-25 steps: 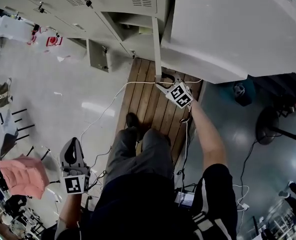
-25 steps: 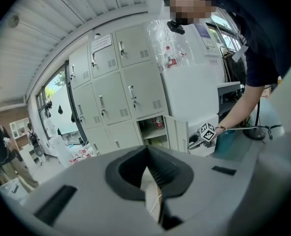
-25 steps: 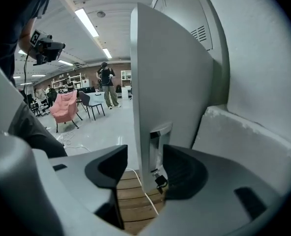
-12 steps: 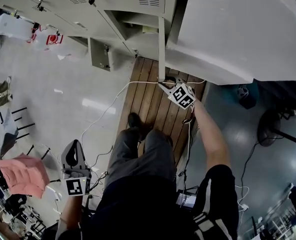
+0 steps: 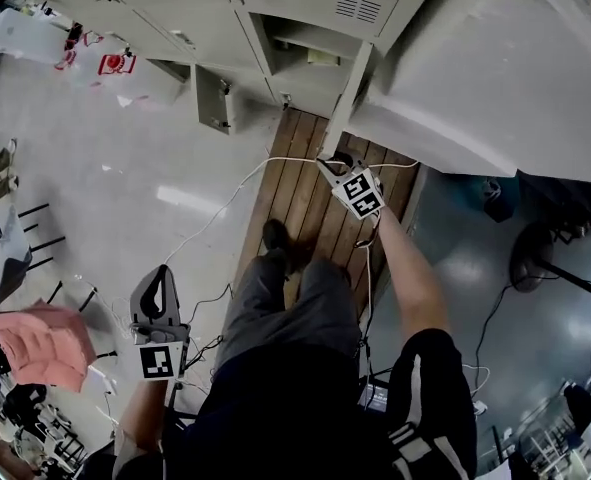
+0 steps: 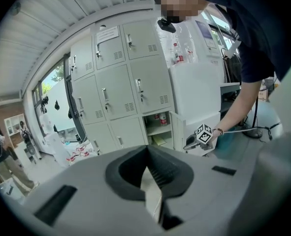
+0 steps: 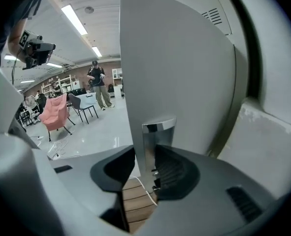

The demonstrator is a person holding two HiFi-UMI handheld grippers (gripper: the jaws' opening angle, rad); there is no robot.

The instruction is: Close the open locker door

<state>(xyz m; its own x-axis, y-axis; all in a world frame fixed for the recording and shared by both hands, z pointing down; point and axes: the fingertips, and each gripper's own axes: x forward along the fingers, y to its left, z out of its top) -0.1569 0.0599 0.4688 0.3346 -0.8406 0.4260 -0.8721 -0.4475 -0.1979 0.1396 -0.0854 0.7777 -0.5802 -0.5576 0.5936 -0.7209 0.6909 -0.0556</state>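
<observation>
My right gripper (image 5: 327,164) sits just past centre toward 12 o'clock in the head view. Its jaws are closing on the chrome handle (image 7: 152,141) of the open locker door (image 5: 350,98), with the pads against the handle's sides. The door stands edge-on, running toward 1 o'clock. My left gripper (image 5: 158,273) hangs at 8 o'clock, jaws together with nothing between them.

Left of the open locker door (image 5: 347,103) you have bare floor (image 5: 155,168); the white cabinet (image 5: 475,68) walls off its right side.
</observation>
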